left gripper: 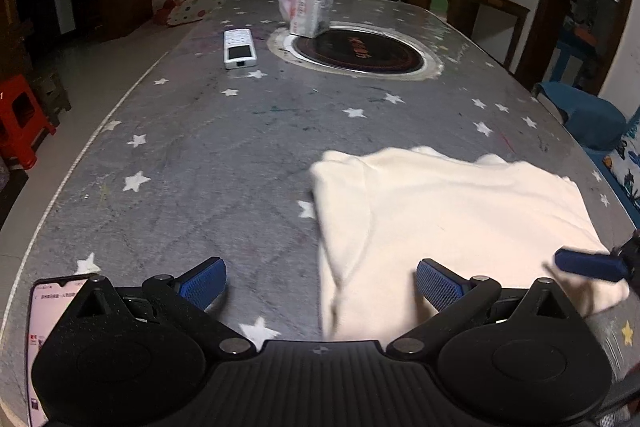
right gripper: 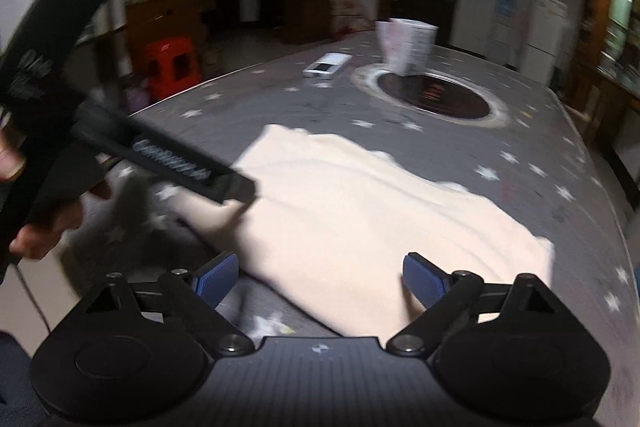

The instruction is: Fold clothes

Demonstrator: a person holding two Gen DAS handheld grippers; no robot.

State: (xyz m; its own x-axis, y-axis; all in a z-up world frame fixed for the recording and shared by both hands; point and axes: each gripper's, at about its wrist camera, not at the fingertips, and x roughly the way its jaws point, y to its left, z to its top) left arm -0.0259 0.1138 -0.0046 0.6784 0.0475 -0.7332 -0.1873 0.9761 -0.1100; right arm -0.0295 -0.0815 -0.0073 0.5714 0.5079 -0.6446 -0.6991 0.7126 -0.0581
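**Folded shirt near the tabletop's near edge**

The cream shirt [left gripper: 448,223] lies folded flat on the starred tabletop [left gripper: 224,163], by its near edge. The left tool [left gripper: 320,285] and right tool [right gripper: 320,279] both hover over it, jaws wide and empty. A remote [left gripper: 239,47] and box [left gripper: 314,5] sit farther back.

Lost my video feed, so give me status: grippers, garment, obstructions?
Left gripper open, empty. Right gripper open, empty. Cream garment folded flat on table. Phone at near edge, clear of garment.
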